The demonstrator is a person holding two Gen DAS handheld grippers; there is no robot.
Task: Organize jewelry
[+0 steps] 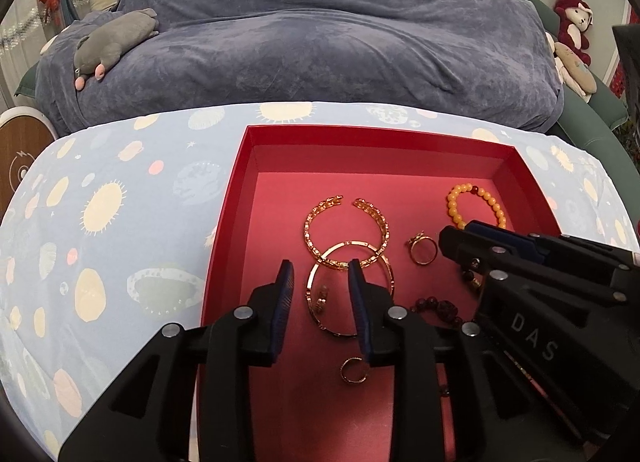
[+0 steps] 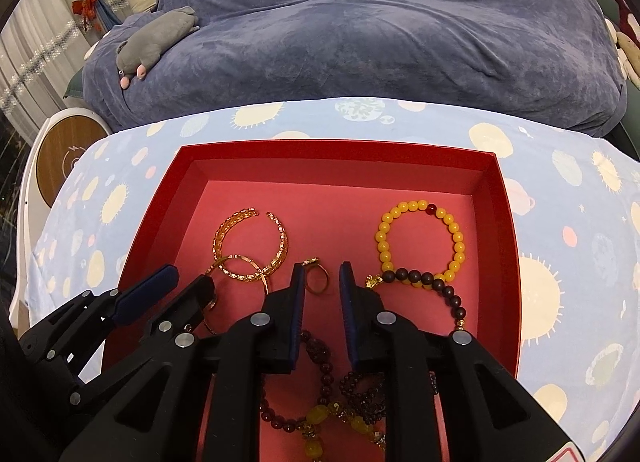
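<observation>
Left claw [image 1: 321, 270] narrowly parted, empty, over bangle [image 1: 350, 288]; right claw [image 2: 322, 274] likewise, empty.

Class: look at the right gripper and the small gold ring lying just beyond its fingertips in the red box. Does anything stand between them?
Nothing visible does. The right gripper points at the gold ring, which lies on the red box floor with no other jewelry across it.

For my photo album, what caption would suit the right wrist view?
Over a shallow red cardboard box, the right hand-held gripper frames a small gold ring beside a yellow bead bracelet.
</observation>
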